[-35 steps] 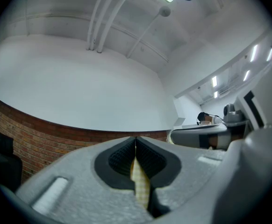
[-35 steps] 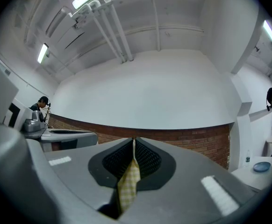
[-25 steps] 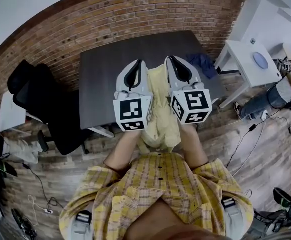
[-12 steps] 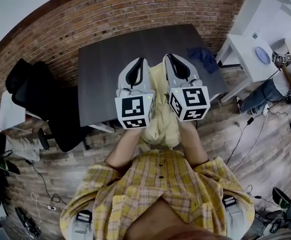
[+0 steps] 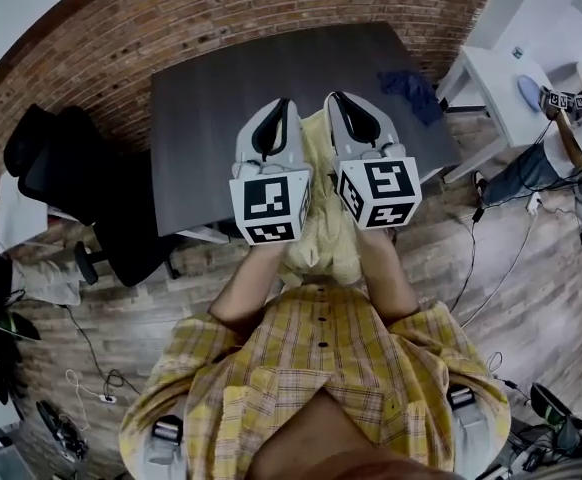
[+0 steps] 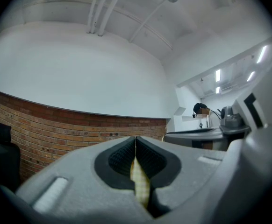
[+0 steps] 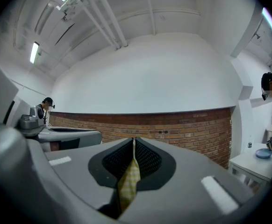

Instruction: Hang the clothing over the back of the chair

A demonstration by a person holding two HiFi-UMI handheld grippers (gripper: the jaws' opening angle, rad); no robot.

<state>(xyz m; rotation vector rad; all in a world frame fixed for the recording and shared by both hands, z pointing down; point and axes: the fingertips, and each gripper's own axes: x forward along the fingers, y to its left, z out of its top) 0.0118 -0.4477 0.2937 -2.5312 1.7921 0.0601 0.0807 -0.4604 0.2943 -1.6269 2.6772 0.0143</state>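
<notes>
Closest in, low in the head view, the wearer's forearms reach out of yellow plaid sleeves towards 12 o'clock, holding the two tools side by side and level. The left gripper [image 5: 277, 118] is clamped shut on a fold of the pale yellow checked clothing [image 5: 323, 240], and the right gripper [image 5: 342, 111] pinches another fold of it just as tightly. The rest of the garment hangs bunched between and below them, in the air and well apart from any furniture.

Beneath lies a wooden plank floor [image 5: 531, 268], with cables [image 5: 89, 383] trailing at 8 o'clock and at 3 o'clock. Straight ahead at 12 o'clock stands a dark grey table [image 5: 211, 108]. A crumpled blue cloth [image 5: 411, 86] lies near its far right corner. At 10 o'clock a black office chair [image 5: 71, 178] stands just beside the table's left edge. At 2 o'clock a small white table [image 5: 486, 73] carries a blue dish [image 5: 527, 90], and another person's legs [image 5: 526, 173] show beside it.

Beyond the furniture a red brick wall [image 5: 171, 18] runs across the room, with plain white wall [image 7: 145, 73] above it.
</notes>
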